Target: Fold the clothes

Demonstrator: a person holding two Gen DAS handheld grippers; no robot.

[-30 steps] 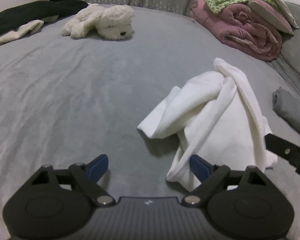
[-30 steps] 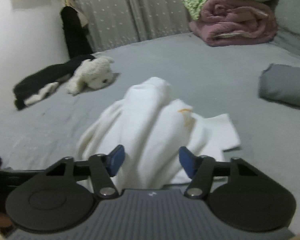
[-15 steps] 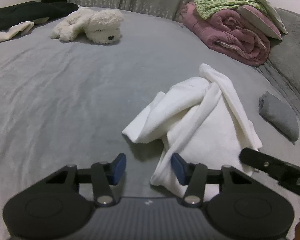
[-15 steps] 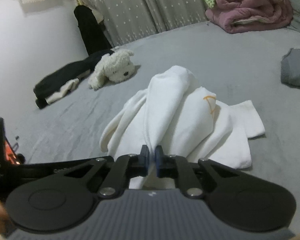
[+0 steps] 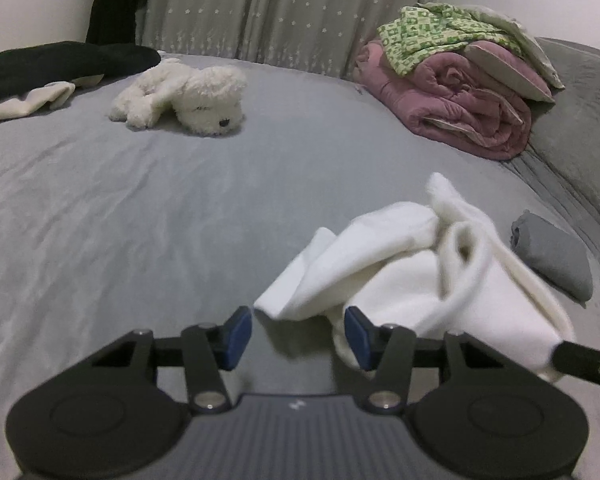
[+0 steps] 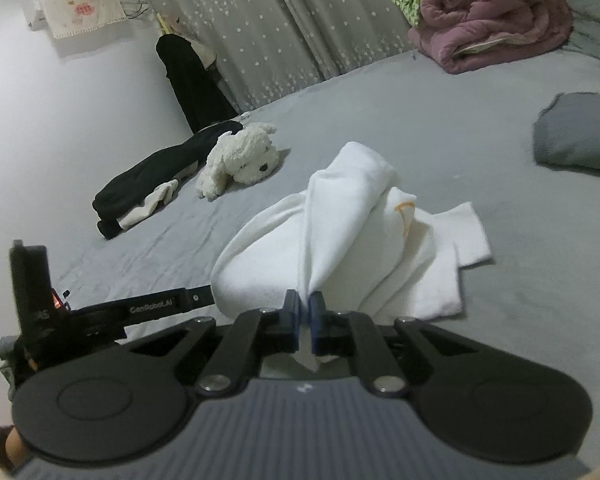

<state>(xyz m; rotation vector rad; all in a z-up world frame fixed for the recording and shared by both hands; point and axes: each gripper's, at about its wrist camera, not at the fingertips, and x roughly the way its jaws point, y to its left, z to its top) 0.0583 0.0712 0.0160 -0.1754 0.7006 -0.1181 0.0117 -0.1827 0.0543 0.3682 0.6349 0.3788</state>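
Jaws: right gripper (image 6: pixel 305 312) pinched closed on a fold of the white garment (image 6: pixel 352 240), blue pads nearly touching w/ cloth between. Left gripper (image 5: pixel 298 332) has jaws wide apart, nothing in them; its right pad sits against the garment's near edge, left pad over bare sheet.

White garment (image 5: pixel 412 272): soft, fleecy knit, crumpled in a loose heap on the bed (image 5: pixel 140 220), right of centre in left view. Thick rolled folds, one tube-like ridge running up the middle, a flat rectangular flap sticking out to one side. Small orange mark on it in right view. Near corner is lifted off the sheet where the right gripper holds it.

Bed sheet is grey, smooth, light wrinkles.

Other stuff:
- folded grey cloth (image 5: pixel 552 256), compact pad shape, just beside the garment, not touching
- fluffy white plush dog (image 5: pixel 184 98), lying flat, far side of bed
- black garment (image 5: pixel 60 64) w/ cream piece at its end, next to plush
- pink quilt (image 5: pixel 460 112) rolled into a fat bundle, green patterned cloth (image 5: pixel 440 40) draped on top, far corner
- grey star-print curtain (image 5: pixel 280 8) behind bed
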